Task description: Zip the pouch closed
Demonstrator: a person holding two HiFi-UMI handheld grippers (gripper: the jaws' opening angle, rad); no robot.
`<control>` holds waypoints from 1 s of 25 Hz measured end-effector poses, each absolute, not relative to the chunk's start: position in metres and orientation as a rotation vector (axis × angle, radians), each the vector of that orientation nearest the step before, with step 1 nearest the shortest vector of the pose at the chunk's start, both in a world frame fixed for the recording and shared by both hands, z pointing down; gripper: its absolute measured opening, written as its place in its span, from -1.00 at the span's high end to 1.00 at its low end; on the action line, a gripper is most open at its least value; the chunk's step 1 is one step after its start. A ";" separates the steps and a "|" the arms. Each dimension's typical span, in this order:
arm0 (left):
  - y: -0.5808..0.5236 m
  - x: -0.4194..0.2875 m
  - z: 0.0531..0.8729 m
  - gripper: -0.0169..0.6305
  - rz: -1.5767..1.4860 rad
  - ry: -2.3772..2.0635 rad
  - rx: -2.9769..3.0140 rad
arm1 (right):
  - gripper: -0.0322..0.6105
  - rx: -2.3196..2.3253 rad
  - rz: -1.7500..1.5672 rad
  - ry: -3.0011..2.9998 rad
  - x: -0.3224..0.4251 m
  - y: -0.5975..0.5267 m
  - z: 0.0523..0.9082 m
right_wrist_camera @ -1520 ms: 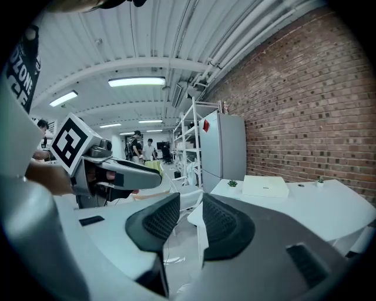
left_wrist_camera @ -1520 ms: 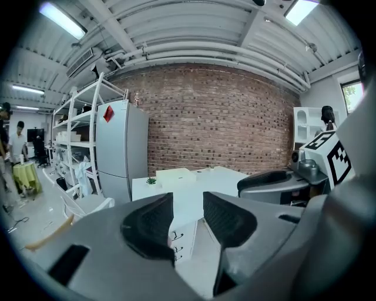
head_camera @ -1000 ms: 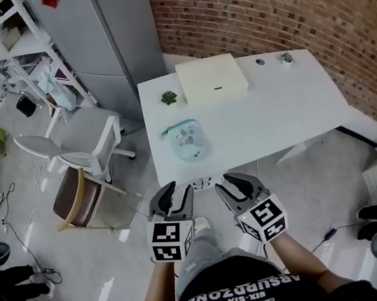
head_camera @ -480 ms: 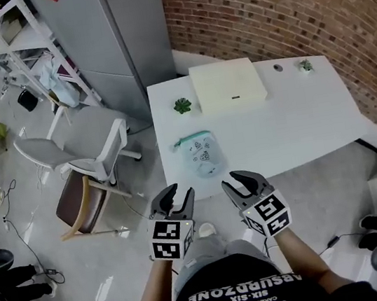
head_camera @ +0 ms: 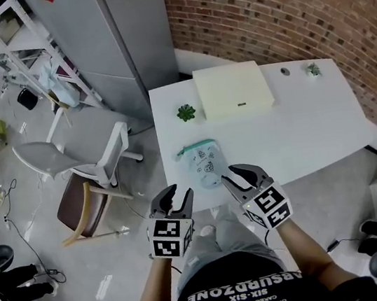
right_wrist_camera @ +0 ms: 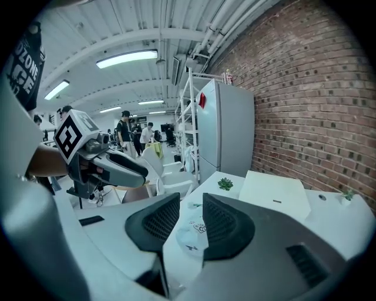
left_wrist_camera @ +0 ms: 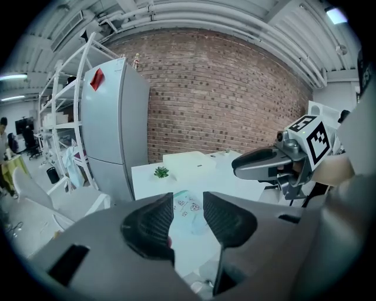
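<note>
Since nothing is gripped yet, the left hand-held gripper and right hand-held gripper are carried side by side just off the near edge of the tabletop, presumably so the pouch can be lined up first. The pouch is laid flat near the tabletop's near-left corner, with its teal zip edge turned away from the person. Whether the zip is open can't be told. Left jaws are parted by a narrow gap with nothing between them, and the pouch is seen through the gap, well ahead. Right jaws show the same narrow gap, empty, and are set slightly further forward, close to the pouch's near end. Forearms are held low and roughly parallel, with both jaw sets aimed at the pouch. Likely plan, judged not seen: one end pinned, slider pulled with the other.
</note>
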State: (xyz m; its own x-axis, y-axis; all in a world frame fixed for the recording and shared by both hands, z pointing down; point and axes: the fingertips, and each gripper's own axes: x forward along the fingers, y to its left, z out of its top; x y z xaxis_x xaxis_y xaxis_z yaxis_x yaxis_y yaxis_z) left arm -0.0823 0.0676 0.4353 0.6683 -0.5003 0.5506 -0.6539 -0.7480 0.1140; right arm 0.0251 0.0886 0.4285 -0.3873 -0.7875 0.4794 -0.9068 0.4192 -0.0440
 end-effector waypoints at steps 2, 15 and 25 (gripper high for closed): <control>0.056 -0.078 0.440 0.51 0.739 -0.931 2.575 | 0.60 1.412 0.416 -2.295 0.029 0.072 0.435; -0.003 -0.063 0.482 0.51 0.810 -1.004 2.447 | 0.60 1.129 0.312 -2.325 0.039 -0.011 0.471; -0.041 -0.072 0.517 0.51 0.836 -1.078 2.346 | 0.60 0.906 0.218 -2.295 0.030 -0.057 0.507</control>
